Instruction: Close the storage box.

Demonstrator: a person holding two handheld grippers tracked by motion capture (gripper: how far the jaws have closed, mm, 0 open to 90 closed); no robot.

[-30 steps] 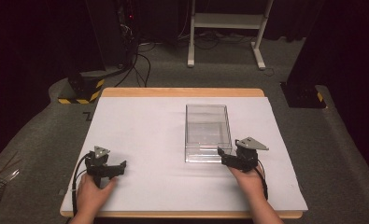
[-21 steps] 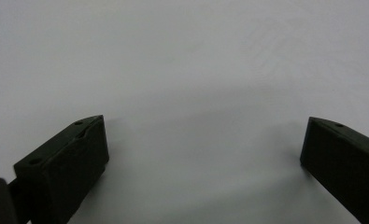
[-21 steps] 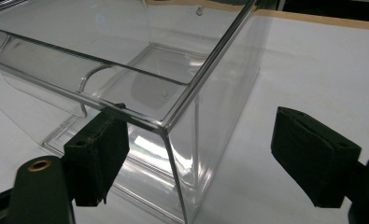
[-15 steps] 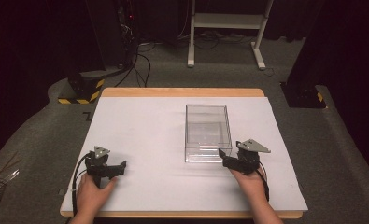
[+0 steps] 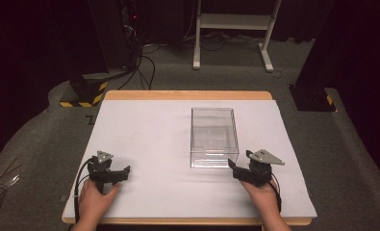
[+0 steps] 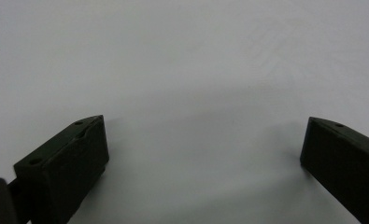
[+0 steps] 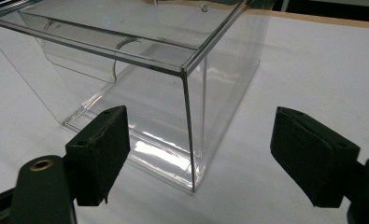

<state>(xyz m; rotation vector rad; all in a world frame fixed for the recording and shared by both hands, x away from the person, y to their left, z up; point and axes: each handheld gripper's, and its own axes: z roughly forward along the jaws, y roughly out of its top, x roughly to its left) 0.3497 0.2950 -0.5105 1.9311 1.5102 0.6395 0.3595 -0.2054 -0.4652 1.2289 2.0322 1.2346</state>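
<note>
Fingers of both grippers gape wide (unmoved since before), right gripper beside clear box.

Lab or recording studio: dark curtained room, grey carpet floor, white-covered wooden bench, cables, yellow-black striped floor block, white metal stand far.

Both grippers black: left gripper, right gripper. Blocky black jaws, grey three-cornered top plates, black trailing cables, brass-coloured eyelet near right jaw.
</note>
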